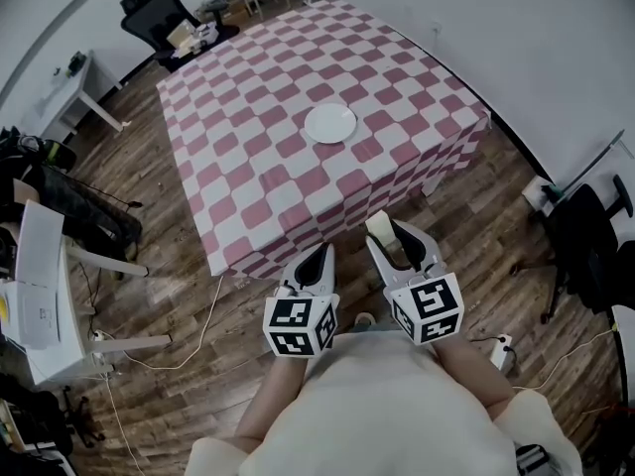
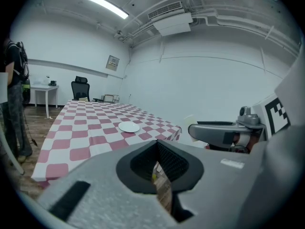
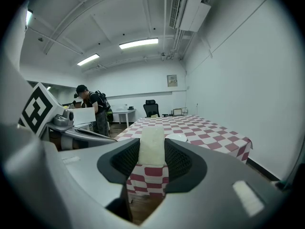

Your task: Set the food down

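— Which tool has the food?

— The right gripper (image 3: 151, 162). Its jaws stand fairly wide, and the pads press on either side of a pale, cream-white block of food (image 3: 151, 144). The block stands upright between them, its top poking above the jaws.

— And the other one?

— The left gripper (image 2: 159, 168) has nothing in it. Its jaws are drawn together, with only a thin slit between the pads (wooden floor (image 1: 169, 286) shows through it).

— Where is the food relative to the table?

— Not over it. In the head view both grippers sit side by side close to the person's body, above the floor. They are just short of the near edge of the table (image 1: 248, 181), which wears a red-and-white checked cloth, and both point toward it.

— Anything on the cloth?

— One round white plate (image 1: 329, 124), about in the middle, well apart from the food.

— What else is around?

— A black office chair (image 1: 154, 13) stands beyond the table's far corner, and a white desk (image 1: 79, 87) sits off to the left by the wall. In the right gripper view, a person (image 3: 93, 109) in dark clothes stands to the left of the table.
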Available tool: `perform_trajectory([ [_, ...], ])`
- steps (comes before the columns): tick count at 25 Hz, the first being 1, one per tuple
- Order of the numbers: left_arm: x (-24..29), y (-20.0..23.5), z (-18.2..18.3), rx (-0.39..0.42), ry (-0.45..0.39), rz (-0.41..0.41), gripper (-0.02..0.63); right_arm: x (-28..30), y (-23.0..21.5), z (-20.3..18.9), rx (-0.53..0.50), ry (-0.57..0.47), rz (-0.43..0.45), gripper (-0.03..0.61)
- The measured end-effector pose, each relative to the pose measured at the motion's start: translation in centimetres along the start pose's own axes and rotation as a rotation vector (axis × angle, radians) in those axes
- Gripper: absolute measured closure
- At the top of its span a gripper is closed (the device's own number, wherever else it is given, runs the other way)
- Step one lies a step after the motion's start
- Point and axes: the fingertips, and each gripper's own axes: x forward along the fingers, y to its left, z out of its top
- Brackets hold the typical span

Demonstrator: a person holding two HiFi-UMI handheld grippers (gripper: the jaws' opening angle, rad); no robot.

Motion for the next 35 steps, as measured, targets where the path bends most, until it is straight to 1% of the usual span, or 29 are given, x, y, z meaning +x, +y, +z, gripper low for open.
perform_trajectory([
  [11,1.3,-0.5,0.0,-0.003,0.003,0.030,0.607,0.0,-1.3,-0.5,0.011,0.011,0.044,0.413],
  [23,1.4,0.2,-0.3,-0.012,0.009,0.054,0.607,0.7,-1.2,-1.0,0.027,0.017,0.078,0.413],
  [30,3.3,1.6,0.5,-0.011,0.012,0.044,0.607,2.4,-1.9,-0.3,0.021,0.012,0.075,0.413],
  [35,5.7,2.4,1.5,-0.010,0.013,0.031,0.607,4.0,-3.4,0.2,0.016,0.012,0.064,0.413],
])
